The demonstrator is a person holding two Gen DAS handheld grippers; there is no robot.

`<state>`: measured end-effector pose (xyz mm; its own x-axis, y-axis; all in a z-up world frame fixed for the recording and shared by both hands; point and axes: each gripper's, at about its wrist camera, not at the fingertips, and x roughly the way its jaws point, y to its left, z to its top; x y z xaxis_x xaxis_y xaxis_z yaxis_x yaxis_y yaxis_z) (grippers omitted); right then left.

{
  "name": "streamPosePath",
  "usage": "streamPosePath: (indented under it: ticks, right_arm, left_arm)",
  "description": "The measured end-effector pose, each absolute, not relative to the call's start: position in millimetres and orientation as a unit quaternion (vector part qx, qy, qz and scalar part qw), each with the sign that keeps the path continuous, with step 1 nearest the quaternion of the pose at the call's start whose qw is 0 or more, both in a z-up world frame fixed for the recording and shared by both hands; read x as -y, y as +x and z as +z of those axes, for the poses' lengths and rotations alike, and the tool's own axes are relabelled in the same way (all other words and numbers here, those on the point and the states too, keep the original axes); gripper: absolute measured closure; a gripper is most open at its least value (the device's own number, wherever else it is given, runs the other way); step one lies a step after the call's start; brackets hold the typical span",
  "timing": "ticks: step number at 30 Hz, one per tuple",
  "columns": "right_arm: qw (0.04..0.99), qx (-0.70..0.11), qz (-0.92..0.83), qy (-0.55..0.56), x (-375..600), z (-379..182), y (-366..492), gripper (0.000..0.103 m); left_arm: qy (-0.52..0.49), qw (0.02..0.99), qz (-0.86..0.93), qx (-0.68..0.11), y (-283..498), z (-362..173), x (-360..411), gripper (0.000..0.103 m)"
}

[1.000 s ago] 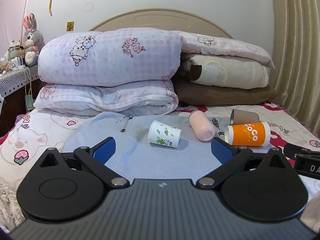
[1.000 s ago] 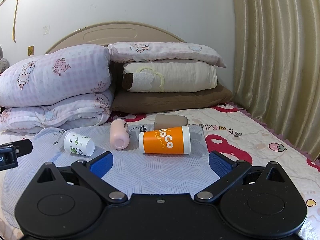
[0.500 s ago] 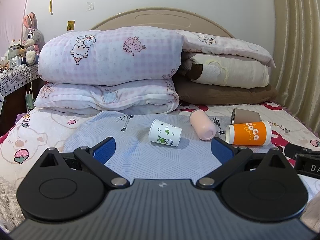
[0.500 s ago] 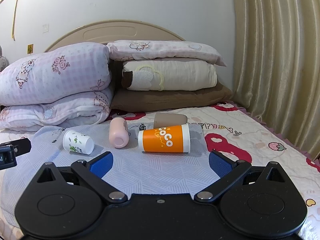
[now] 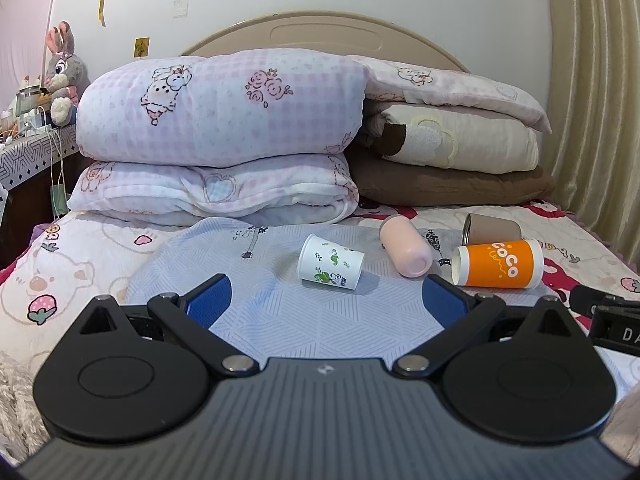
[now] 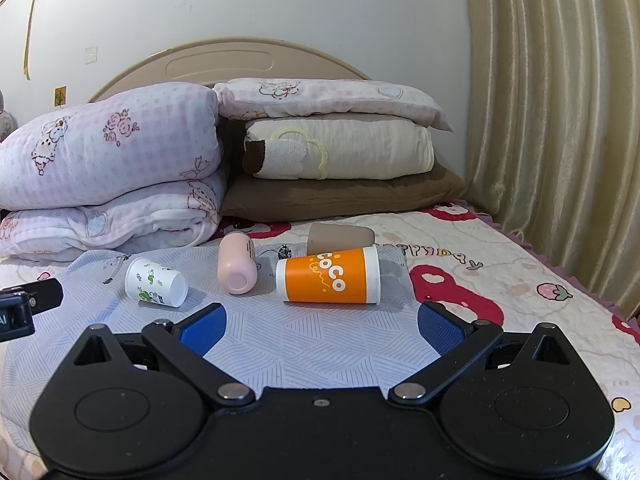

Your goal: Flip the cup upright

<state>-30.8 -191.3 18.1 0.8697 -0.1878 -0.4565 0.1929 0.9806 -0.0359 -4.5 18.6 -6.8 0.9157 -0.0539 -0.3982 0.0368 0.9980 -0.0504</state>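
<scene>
Both views are creeping closer to the four toppled cups; nothing else is shifting. I'm holding left tongs [image 5: 326,294] and right tongs [image 6: 320,322] spread, empty, short of the orange cup [image 6: 330,280].

Even, soft indoor light in both views, bright enough, no harsh glare. Cups [image 5: 330,262] throw short faint shadows on the bed [image 5: 320,320] toward the near-right — source looks high and left. Mild sheen on the curtain [image 6: 560,140] folds. Focus is sharp from gripper bodies to the headboard [image 6: 248,60]; no motion blur. Strong fisheye bowing at the edges — wall and curtain lines curve, dark vignette in the corners. The orange cup [image 6: 330,278] is saturated but not clipped.
</scene>
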Motion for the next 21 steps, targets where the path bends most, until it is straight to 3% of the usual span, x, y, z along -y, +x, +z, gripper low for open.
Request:
streamPosePath:
  ticks: [21]
  right_arm:
    - [0.967, -0.237, -0.098, 0.005, 191.3, 18.5, -30.3, 0.0]
  left_arm:
    - [-0.022, 0.977, -0.018, -0.211, -1.9, -10.3, -22.1, 0.0]
